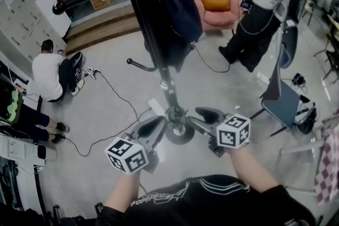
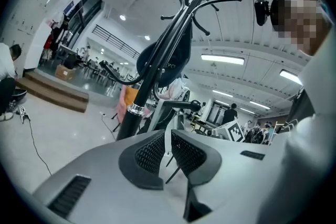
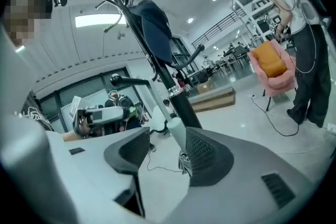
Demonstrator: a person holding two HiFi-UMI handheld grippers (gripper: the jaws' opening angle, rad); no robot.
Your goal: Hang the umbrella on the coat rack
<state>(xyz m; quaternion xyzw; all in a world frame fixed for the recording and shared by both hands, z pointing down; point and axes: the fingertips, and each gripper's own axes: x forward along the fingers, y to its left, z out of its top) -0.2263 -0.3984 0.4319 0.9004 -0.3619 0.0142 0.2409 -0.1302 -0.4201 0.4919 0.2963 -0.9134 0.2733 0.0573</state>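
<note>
right tool (image 3: 168, 139) jaws wide apart, white rod-ish thing (image 3: 176, 136) standing in gap, hugging one pad. can't tell what it is or if it touches. left tool (image 2: 168, 136) pads almost together, just thin slit between. umbrella (image 1: 177, 13), dark navy, hangs bunched up high on coat rack (image 1: 165, 84), right against pole, under hooks. both tools sit low near rack base, one each side of pole, umbrella well above them, apart from both.
</note>
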